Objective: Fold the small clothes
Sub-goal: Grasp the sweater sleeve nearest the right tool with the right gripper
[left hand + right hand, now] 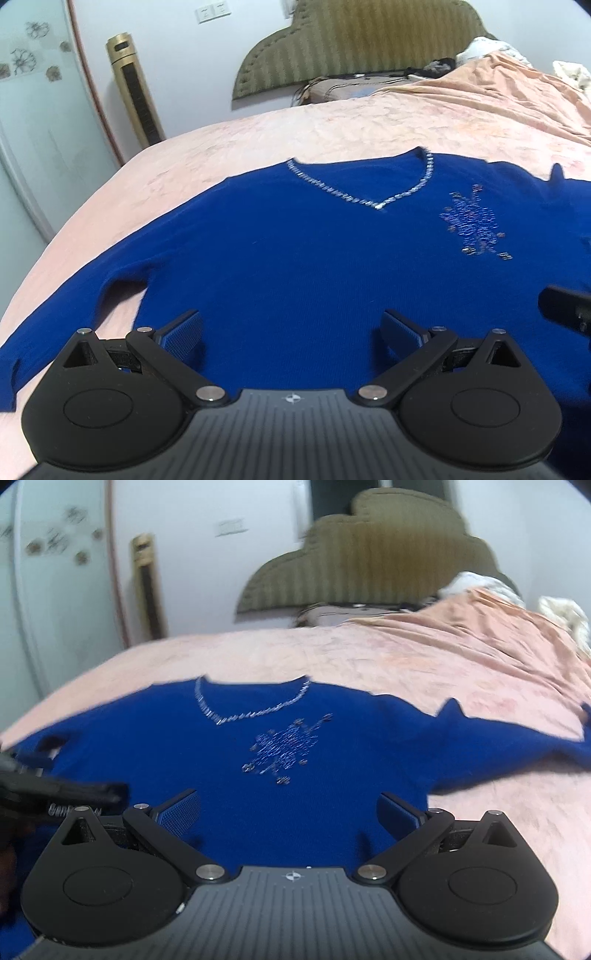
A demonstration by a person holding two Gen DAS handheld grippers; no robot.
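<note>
A royal blue V-neck sweater [295,251] lies flat, front up, on the pink bed cover [258,140]. It has a silver beaded neckline [369,192] and a beaded chest motif [472,225]. My left gripper [291,332] is open and empty above the sweater's lower body, near the left sleeve [55,306]. My right gripper [288,812] is open and empty above the lower body, below the motif [284,749]. The sweater [166,746] has its right sleeve [517,746] spread out sideways. Each gripper shows at the edge of the other's view.
The bed cover [443,657] extends far and right, with a rumpled pile and pillows [340,88] by the olive headboard [354,44]. A gold tower fan [135,92] and a glass door [33,122] stand at the left wall.
</note>
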